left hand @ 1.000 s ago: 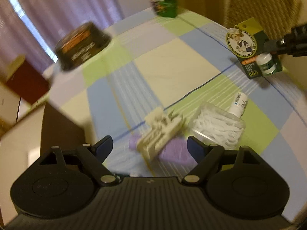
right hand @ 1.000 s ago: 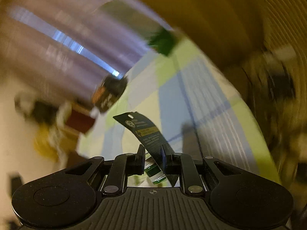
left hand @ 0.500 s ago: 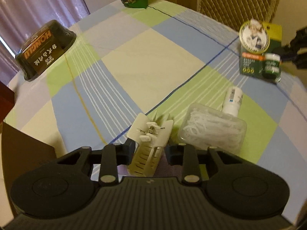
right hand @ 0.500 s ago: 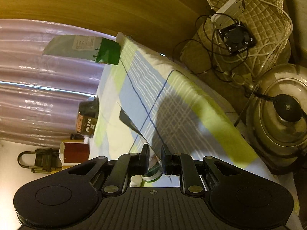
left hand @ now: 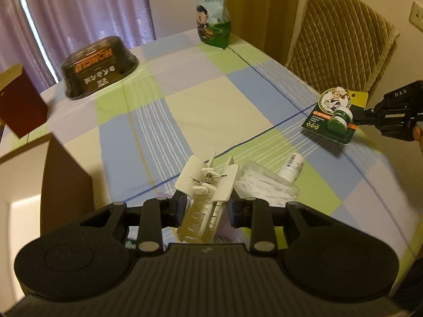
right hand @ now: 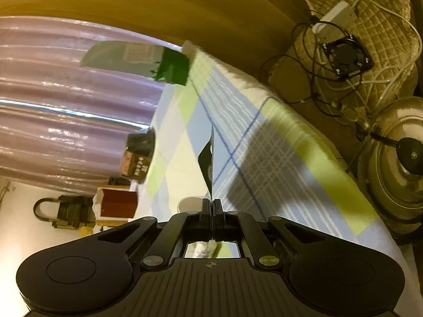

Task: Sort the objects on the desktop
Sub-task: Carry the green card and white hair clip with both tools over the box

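My left gripper [left hand: 207, 206] is shut on a white plastic clip [left hand: 208, 182], holding it just above the checked tablecloth [left hand: 211, 105]. Right of the clip lie a clear box of white floss picks [left hand: 267, 185] and a small white bottle [left hand: 292, 166]. Near the right table edge my right gripper [left hand: 355, 122] is shut on a green card pack with a small jar [left hand: 335, 116], held off the cloth. In the right wrist view the right gripper [right hand: 211, 206] pinches that card pack [right hand: 210, 158], seen edge-on.
A black bowl [left hand: 99, 66] sits upside down at the far left and a green bag [left hand: 212, 21] stands at the far edge. A padded chair [left hand: 341, 45] stands right of the table. A cardboard box [left hand: 45, 185] is near left. A metal pot [right hand: 396, 163] stands below the table.
My left gripper went from open around the white clip to shut on it and raised it. The right gripper kept hold of the card pack and turned it edge-on to its camera.
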Action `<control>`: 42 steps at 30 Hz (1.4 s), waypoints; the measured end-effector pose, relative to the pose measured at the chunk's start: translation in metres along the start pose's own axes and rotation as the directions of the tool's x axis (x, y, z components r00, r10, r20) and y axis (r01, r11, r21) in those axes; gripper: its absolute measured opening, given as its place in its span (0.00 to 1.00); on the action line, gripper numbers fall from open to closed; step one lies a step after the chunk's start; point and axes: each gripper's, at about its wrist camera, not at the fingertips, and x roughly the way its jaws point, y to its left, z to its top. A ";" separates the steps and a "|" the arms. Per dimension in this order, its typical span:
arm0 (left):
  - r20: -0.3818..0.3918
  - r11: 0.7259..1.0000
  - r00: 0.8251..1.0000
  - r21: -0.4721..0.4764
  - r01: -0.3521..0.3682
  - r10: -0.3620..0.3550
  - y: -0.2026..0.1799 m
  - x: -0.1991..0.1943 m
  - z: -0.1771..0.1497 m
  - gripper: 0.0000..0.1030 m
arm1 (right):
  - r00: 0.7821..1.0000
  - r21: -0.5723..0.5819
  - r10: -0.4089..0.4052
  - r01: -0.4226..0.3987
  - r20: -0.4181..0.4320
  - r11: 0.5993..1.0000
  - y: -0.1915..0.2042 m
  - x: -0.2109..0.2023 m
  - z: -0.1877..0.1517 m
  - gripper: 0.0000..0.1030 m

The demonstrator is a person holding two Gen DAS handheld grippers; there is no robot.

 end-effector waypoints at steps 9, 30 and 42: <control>0.007 0.996 1.000 -0.080 -0.027 0.028 -0.001 -0.037 -0.018 0.26 | 0.997 -0.058 0.039 -0.043 -0.067 0.997 0.026 -0.011 -0.020 0.00; 0.099 0.969 0.981 -0.201 -0.145 0.167 0.065 -0.159 -0.079 0.26 | 0.964 -0.126 0.147 -0.178 -0.222 0.976 0.104 0.034 -0.118 0.00; 0.049 0.932 0.963 -0.269 -0.242 0.264 0.157 -0.185 -0.120 0.26 | 0.923 -0.145 0.202 -0.260 -0.326 0.955 0.168 0.099 -0.177 0.00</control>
